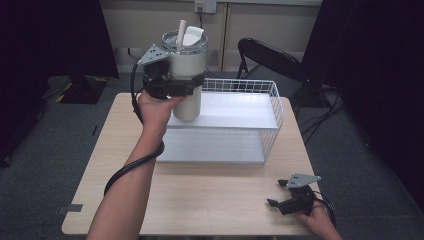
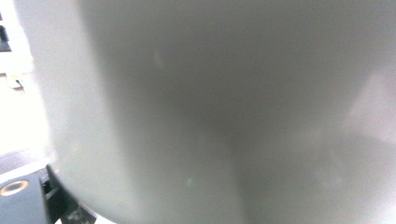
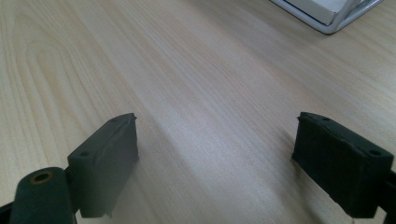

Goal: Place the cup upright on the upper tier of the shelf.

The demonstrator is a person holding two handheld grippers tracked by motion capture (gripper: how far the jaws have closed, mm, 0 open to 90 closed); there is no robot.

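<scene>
1. Wood-grain table [image 1: 210, 200] under a dim room with dark curtains either side; on it stands a white wire rack [image 1: 272, 117] with two shelves.
2. Left gripper [image 1: 187, 89] is clamped around the cream tumbler [image 1: 187, 75], jaws across its body just below the widest part; the left gripper view shows the tumbler's wall [image 2: 224, 107] pressed right up against the camera.
3. That tumbler hangs in the air, upright, over the rack's upper-left corner, with a clear lid and a white straw [image 1: 181, 34] on top.
4. I judge it rigid, smooth and fairly slippery, possibly heavy if filled; the grip on the body where it tapers seems the sound place, since the lid and straw would give way.
5. Right gripper [image 1: 279, 194] rests on the table near its front right corner, jaws spread wide with nothing between them; the right gripper view looks over bare wood toward the rack's near corner [image 3: 334, 16].
6. Room to move: the upper shelf is bare, but its raised wire rim at the back and right needs clearing; a black chair [image 1: 270, 57] stands behind.
</scene>
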